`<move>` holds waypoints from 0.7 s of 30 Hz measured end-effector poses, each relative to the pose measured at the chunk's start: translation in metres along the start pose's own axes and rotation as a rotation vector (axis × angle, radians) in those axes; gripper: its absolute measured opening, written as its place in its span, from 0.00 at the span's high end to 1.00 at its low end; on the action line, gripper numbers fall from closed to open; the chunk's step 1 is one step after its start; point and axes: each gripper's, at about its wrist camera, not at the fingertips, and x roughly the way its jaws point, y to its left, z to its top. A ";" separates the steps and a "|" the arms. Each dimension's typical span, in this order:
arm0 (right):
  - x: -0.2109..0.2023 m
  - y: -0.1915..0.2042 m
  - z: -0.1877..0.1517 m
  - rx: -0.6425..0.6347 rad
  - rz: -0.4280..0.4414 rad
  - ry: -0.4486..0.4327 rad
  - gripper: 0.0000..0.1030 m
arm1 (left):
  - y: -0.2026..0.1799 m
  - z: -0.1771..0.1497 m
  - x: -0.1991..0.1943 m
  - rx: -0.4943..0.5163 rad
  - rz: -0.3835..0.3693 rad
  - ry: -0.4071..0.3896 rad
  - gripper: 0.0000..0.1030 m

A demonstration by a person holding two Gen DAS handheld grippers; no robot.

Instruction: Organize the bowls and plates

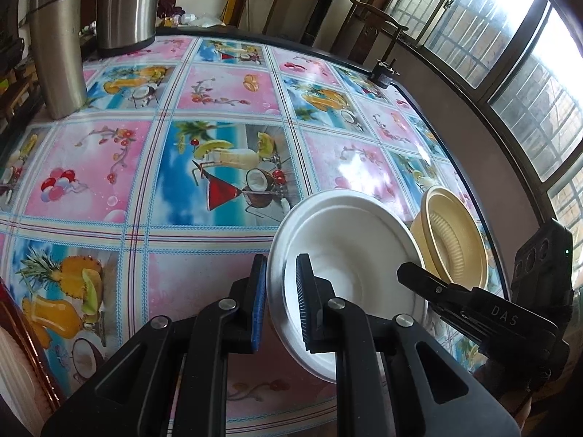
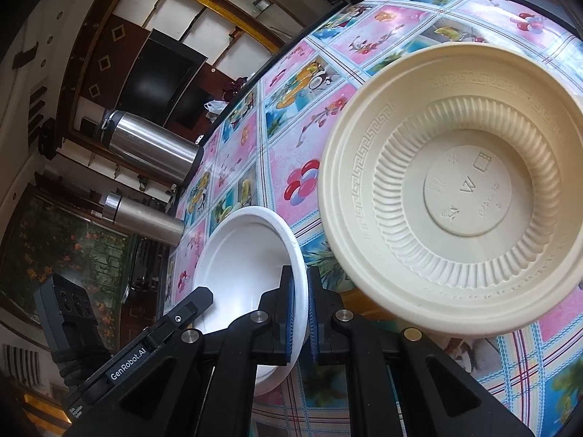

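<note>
currently: both grippers, left (image 1: 280, 300) and right (image 2: 299, 313), pinch white bowl (image 1: 349, 255) rim | light, thin, flexible | hold rim gently

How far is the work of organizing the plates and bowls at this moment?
Nothing looks stacked yet. In hand: both the left hand-held gripper and the right hand-held gripper clamp the rim of the white bowl, tilted above the table. Left: the cream bowl beside it remains separate.
</note>
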 end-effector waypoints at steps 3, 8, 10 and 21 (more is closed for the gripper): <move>-0.001 0.001 0.000 -0.001 -0.001 -0.008 0.93 | -0.004 0.000 -0.004 0.020 0.017 -0.021 0.87; -0.002 0.001 0.000 -0.003 0.000 -0.012 0.93 | -0.006 0.001 -0.006 0.034 0.041 -0.038 0.87; -0.003 0.001 0.000 -0.003 0.003 -0.011 0.93 | -0.007 0.001 -0.007 0.036 0.043 -0.042 0.87; -0.004 0.003 0.000 -0.008 0.007 -0.019 0.93 | -0.010 0.000 -0.009 0.042 0.059 -0.052 0.87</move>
